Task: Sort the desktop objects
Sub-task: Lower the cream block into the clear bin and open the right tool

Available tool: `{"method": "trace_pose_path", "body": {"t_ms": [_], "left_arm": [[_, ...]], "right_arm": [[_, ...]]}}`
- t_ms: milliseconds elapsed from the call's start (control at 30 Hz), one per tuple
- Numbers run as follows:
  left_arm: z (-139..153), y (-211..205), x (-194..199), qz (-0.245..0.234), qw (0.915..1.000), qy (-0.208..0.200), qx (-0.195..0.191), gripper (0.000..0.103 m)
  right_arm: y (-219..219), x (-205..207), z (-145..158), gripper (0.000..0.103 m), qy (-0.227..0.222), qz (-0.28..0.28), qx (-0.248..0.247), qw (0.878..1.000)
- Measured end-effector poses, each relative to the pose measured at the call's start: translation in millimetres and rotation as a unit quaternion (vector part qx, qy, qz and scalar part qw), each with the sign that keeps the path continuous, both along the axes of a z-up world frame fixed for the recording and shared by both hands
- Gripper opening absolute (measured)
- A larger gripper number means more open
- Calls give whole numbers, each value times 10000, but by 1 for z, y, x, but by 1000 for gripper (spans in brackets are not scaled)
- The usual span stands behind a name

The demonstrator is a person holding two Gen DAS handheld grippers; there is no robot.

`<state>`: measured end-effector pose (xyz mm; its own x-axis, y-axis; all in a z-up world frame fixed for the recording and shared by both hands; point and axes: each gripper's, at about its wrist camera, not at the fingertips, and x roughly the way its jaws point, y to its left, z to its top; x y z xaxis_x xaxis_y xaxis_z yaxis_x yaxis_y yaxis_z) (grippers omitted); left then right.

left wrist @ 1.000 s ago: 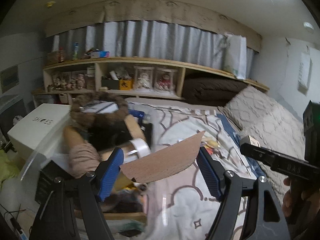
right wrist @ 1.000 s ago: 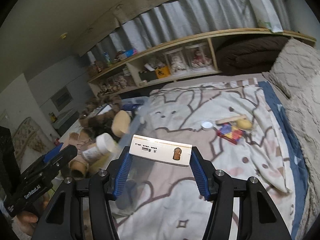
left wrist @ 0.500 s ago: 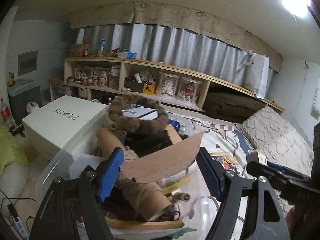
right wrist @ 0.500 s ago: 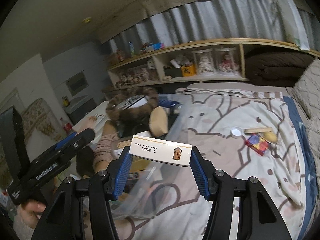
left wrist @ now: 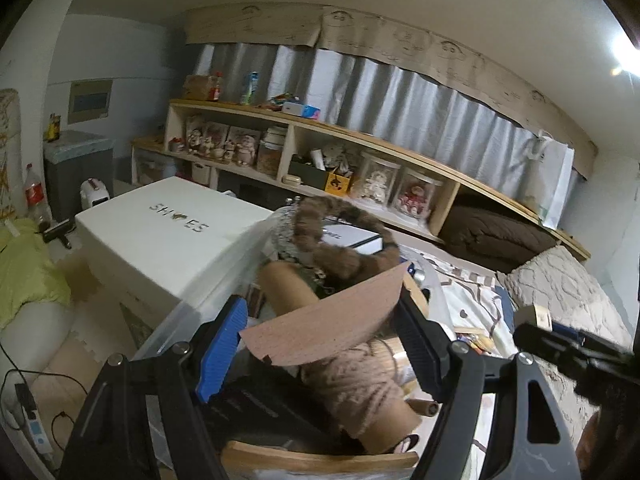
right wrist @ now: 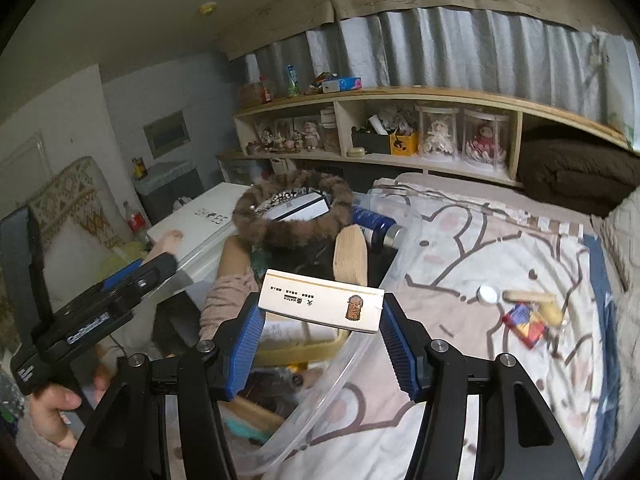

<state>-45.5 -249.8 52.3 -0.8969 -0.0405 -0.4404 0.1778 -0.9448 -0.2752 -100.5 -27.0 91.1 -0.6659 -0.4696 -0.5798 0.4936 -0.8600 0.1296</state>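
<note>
My left gripper (left wrist: 320,336) is shut on a flat pinkish-brown cardboard piece (left wrist: 328,320) and holds it above a clear plastic bin (left wrist: 208,300) crammed with items. My right gripper (right wrist: 320,320) is shut on a white matchbox (right wrist: 320,306) with a small figure printed on it, also above the bin's (right wrist: 352,360) edge. The bin holds a brown fur ring (right wrist: 292,208), a yarn-wrapped cardboard tube (left wrist: 352,376), a wooden block (right wrist: 351,256) and a blue can (right wrist: 374,224). The left gripper also shows in the right wrist view (right wrist: 100,304).
A white shoe box (left wrist: 168,236) stands left of the bin. On the bedspread (right wrist: 480,264) lie a white cap (right wrist: 487,295), a wooden stick (right wrist: 528,296) and a coloured packet (right wrist: 524,322). A wooden shelf (right wrist: 400,128) with dolls runs along the back.
Both grippers have swung left from over the bed to above the bin, each still holding its item. The bin's contents now fill the lower part of both views.
</note>
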Motion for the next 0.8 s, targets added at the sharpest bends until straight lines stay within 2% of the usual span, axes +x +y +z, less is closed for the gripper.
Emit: {"method": "trace_pose_path", "body": {"t_ms": [133, 233, 300, 467, 533, 667, 800], "left_arm": [[-4, -7, -1, 46, 10000, -26, 45, 75], [-6, -10, -2, 59, 10000, -38, 67, 75], [-7, -11, -4, 79, 9999, -52, 77, 75], [-8, -8, -7, 8, 10000, -53, 65, 75], [-8, -8, -7, 6, 10000, -41, 39, 75], [-9, -8, -8, 1, 10000, -58, 72, 75], [-10, -9, -8, 30, 9999, -102, 80, 75]], "right_arm": [[-15, -18, 5, 59, 242, 100, 743, 9969], [-28, -28, 4, 59, 473, 247, 1497, 9873], [-36, -34, 1, 59, 632, 434, 2016, 9765], [-51, -51, -12, 59, 1075, 772, 3358, 9326], [-54, -57, -13, 59, 1038, 872, 3503, 9268], [-61, -64, -4, 59, 755, 1017, 3159, 9403], [-83, -70, -3, 59, 537, 1158, 2911, 9481]]}}
